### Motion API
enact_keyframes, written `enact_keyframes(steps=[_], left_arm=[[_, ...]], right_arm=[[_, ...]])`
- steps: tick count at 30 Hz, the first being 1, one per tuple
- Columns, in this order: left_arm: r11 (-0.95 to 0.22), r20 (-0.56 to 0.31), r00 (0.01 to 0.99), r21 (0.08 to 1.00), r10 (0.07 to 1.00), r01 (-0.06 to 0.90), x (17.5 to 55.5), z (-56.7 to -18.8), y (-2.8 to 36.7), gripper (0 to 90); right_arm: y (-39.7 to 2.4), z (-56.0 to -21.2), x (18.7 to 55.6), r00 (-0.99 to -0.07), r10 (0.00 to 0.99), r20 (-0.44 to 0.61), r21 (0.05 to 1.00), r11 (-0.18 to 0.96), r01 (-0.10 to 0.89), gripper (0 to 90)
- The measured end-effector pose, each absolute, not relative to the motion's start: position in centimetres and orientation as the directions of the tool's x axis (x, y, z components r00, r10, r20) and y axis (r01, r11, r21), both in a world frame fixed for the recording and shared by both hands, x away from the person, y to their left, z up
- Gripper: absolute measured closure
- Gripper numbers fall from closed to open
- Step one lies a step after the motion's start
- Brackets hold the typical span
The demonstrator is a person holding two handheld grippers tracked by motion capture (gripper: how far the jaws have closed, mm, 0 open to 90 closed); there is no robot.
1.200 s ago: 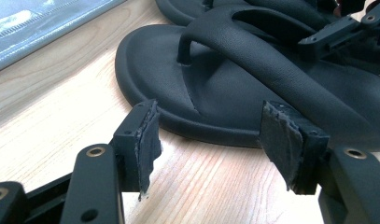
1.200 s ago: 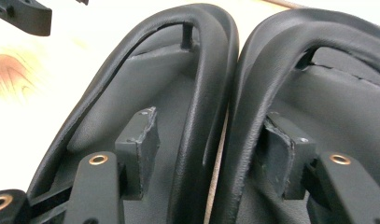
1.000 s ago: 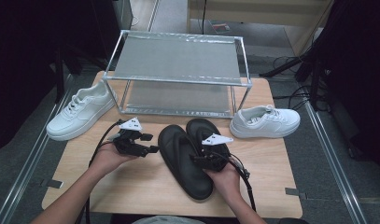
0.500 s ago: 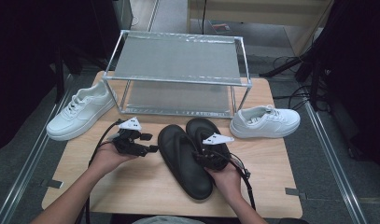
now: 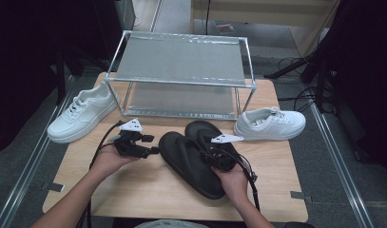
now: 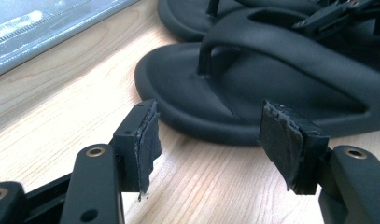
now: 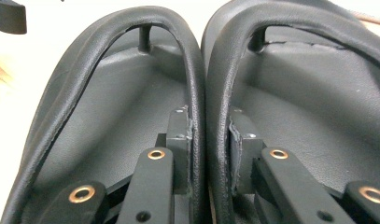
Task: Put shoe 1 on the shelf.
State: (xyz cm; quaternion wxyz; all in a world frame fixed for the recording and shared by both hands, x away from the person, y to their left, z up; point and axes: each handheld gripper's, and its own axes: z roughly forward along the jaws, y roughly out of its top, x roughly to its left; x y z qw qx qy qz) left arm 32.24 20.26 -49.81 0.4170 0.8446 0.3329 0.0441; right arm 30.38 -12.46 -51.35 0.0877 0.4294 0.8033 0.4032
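Wooden table (image 5: pixel 148 190) carries a two-tier metal rack (image 5: pixel 181 71) at the far side. A white sneaker (image 5: pixel 82 114) lies far left of the rack and a second white sneaker (image 5: pixel 272 124) lies right of it.

A pair of black flip-flops (image 5: pixel 198 156) lies side by side near the table's middle, toes pointing far-left, in front of the rack.

Both forearms come in from the near edge. The left hand (image 5: pixel 108 159) rests low on the table, left of the flip-flops. It aims the left gripper (image 5: pixel 150 151) level and rightward at the left flip-flop's toe (image 6: pixel 178 93). Its jaws stand wide apart with nothing between them, just short of the sole.

The right hand (image 5: pixel 231 175) sits over the flip-flops' heel end, and the right gripper (image 7: pixel 209 140) points along them toward the toes.

High view gives layout; the grip itself is hidden there. The right gripper view shows it: the jaws have just been closing. One pad sits inside each shoe, and they pinch the two neighbouring inner straps (image 7: pixel 211 70) together. The left gripper view shows the worn pads (image 6: pixel 148 140) and the right gripper farther off, on the straps.
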Motion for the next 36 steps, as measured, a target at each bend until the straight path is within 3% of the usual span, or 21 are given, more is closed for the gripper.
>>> enact_keyframes(steps=[21, 36], left_arm=[[-0.425, -0.199, 0.753, 0.723, 0.627, 0.545, 31.5, -50.0, 21.5, 37.2], [-0.400, -0.195, 0.726, 0.726, 0.660, 0.559, 29.7, -50.3, 23.0, 36.9]], right_arm=[[-13.0, -49.3, 32.0, -0.625, 0.754, 0.202, 0.758, 0.284, 0.587, 75.0], [-11.4, -48.6, 35.5, -0.620, 0.747, 0.242, 0.771, 0.240, 0.590, 74.8]])
